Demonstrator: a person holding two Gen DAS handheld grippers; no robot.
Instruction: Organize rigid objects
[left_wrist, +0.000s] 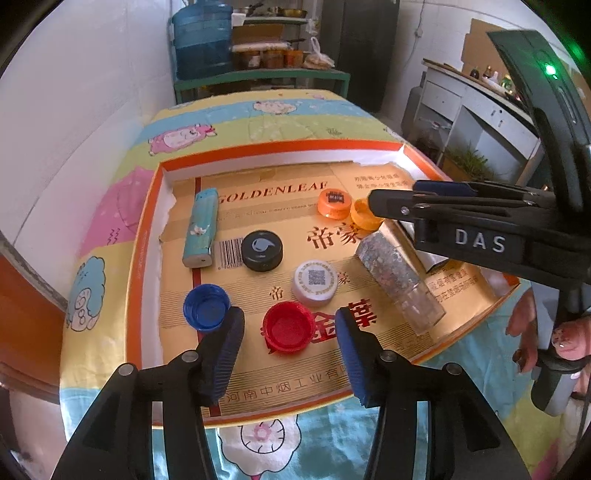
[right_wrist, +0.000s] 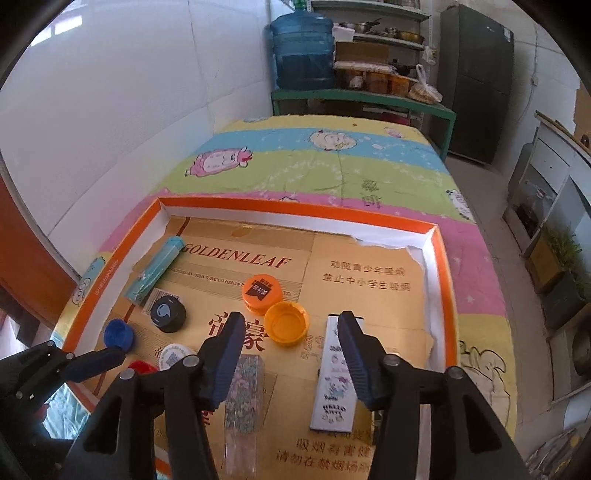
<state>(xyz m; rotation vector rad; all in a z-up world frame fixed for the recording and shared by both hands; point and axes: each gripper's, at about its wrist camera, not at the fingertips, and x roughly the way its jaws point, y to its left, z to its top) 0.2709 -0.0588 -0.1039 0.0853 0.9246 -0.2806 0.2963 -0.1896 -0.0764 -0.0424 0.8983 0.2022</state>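
As we hover, left tool (left_wrist: 290, 332) open astride the red cap (left_wrist: 289, 327) | right tool (right_wrist: 291, 347) open, farther off | we'd judge left nearer.

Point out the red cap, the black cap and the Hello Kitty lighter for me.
red cap (left_wrist: 289, 327): left wrist view, open inside.
black cap (left_wrist: 262, 250): left wrist view, top face.
Hello Kitty lighter (right_wrist: 334, 384): right wrist view, printed front.

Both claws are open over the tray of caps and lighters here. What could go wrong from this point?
1. The left claw straddles the red cap, but the blue cap sits right beside its left finger and may get knocked.
2. The right claw hangs between the glitter lighter and the Hello Kitty lighter; closing may catch neither.
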